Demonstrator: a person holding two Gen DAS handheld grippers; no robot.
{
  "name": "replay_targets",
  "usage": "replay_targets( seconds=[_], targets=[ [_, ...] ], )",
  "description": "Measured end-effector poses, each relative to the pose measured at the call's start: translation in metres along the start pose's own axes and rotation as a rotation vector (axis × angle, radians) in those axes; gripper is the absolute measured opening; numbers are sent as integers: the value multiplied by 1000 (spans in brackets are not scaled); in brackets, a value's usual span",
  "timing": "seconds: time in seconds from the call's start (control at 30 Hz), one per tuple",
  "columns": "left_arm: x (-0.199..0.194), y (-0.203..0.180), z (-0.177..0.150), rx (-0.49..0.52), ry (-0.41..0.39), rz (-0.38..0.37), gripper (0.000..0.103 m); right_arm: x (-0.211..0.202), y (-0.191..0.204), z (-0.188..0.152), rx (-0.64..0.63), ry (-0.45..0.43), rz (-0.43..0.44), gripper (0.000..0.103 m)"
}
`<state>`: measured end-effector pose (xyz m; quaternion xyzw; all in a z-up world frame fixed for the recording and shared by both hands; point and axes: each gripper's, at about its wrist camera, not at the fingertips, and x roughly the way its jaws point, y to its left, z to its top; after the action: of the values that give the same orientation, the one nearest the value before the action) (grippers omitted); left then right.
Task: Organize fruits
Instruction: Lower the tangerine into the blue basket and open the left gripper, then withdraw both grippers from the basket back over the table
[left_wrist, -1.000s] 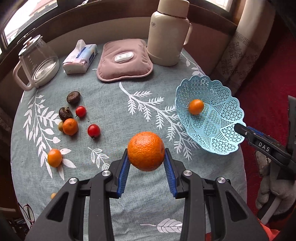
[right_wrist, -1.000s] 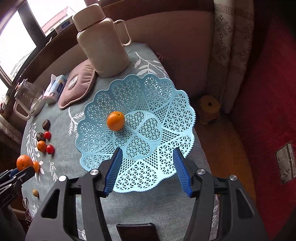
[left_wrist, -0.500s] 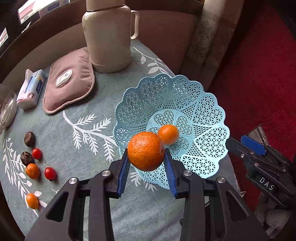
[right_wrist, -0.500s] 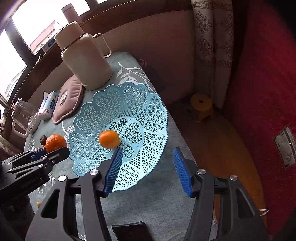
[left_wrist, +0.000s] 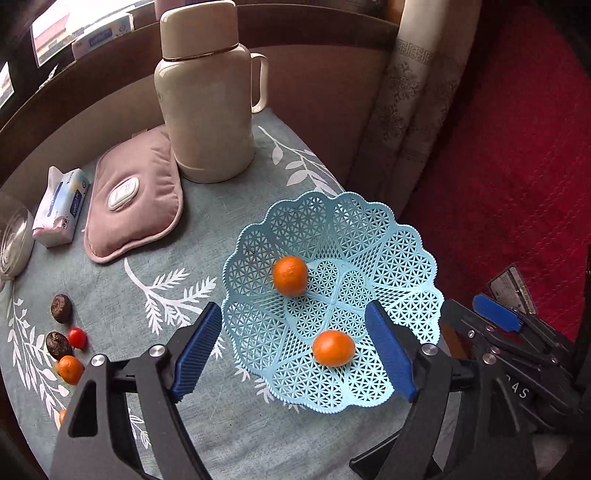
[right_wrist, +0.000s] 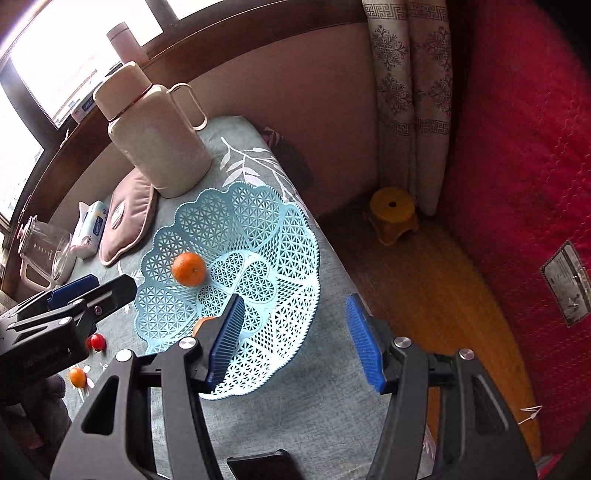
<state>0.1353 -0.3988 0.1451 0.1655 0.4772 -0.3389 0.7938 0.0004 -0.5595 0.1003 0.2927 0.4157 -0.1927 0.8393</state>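
A left claw (left_wrist: 295, 354) hangs over a pale blue lattice basket (left_wrist: 388, 236) on a round desk (left_wrist: 207, 236) covered in a grey-green cloth with white leaves. Its blue-padded jaws have just been opening and now stand wide apart with nothing gripped between them. Directly below the gap, close to the right-hand pad, a small orange (left_wrist: 333, 353) lies on the basket floor, apparently the fruit just let go. A second orange (left_wrist: 290, 275) sits farther ahead of the claw, against the basket's sloping far-left wall. The basket's dished shape appears to keep both fruits from rolling off, which is likely why it serves as the collecting place. Off to the claw's left, well apart from the basket, fruit still waits on the cloth: a red cherry tomato (left_wrist: 77, 337), another small orange (left_wrist: 71, 369) and two dark brown wrinkled fruits (left_wrist: 61, 303). Beyond them, farther ahead, stand a cream thermos (left_wrist: 207, 99), a pink padded warmer (left_wrist: 136, 195) and a tissue pack (left_wrist: 61, 206). The right claw (right_wrist: 293, 338) waits at the near right rim of the basket, its jaws partly apart and released, holding nothing; one pad overlaps the rim in its own view, possibly ready to steady the basket. The sorting looks about a third done.
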Motion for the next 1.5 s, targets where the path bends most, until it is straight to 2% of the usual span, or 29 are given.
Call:
replay_targets(
  seconds=[0.33, 0.63, 0.7, 1.1, 1.17, 1.5],
  targets=[
    [-40, 27, -12, -37, -46, 40, 80, -4, 27, 3, -33, -8, 20, 60],
    [-86, 67, -26, -77, -118, 76, 80, -10, 75, -3, -102, -9, 54, 60],
    [-94, 79, -31, -95, -122, 84, 83, -11, 87, -6, -122, -11, 63, 60],
    [-134, 152, -68, -215, -176, 164, 86, -15, 147, -19, -187, -6, 81, 60],
    [-138, 165, -74, -240, -176, 171, 89, -16, 155, -20, -200, -8, 87, 60],
    [-148, 218, -100, -373, -161, 217, 90, -18, 190, -26, -262, -30, 105, 60]
  ],
)
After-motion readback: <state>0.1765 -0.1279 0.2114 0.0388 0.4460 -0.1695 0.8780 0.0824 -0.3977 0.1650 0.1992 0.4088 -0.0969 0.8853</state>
